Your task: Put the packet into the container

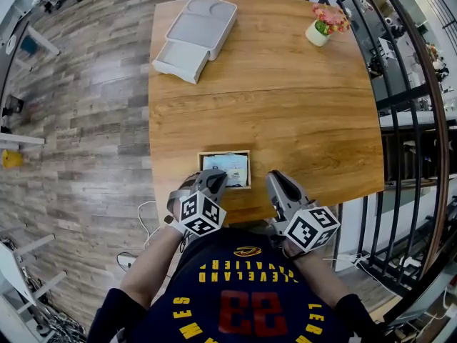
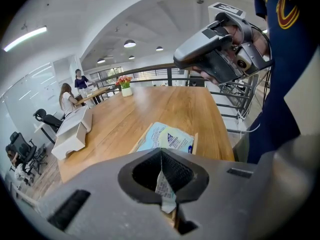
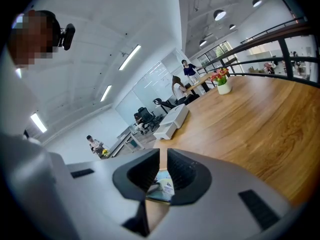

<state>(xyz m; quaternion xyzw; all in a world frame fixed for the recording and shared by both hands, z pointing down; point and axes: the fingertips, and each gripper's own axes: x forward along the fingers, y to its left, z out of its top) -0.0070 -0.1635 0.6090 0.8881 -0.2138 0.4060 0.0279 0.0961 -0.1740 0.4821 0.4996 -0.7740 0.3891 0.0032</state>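
Observation:
A small wooden container (image 1: 224, 152) stands near the table's front edge, and a pale blue and white packet (image 1: 226, 167) lies in it. In the left gripper view the packet (image 2: 167, 136) rests flat inside the container (image 2: 195, 143). My left gripper (image 1: 218, 179) sits at the container's near left corner. Its jaws (image 2: 162, 184) are shut on a thin printed edge of the packet. My right gripper (image 1: 275, 181) hovers just right of the container. Its jaws (image 3: 163, 171) stand a narrow gap apart with nothing between them, and the packet (image 3: 162, 188) shows through that gap.
A white lidded tray (image 1: 196, 27) lies at the table's far left corner. A potted flower (image 1: 319, 31) stands at the far right. A black railing (image 1: 400, 98) runs along the table's right side. Wood floor lies to the left.

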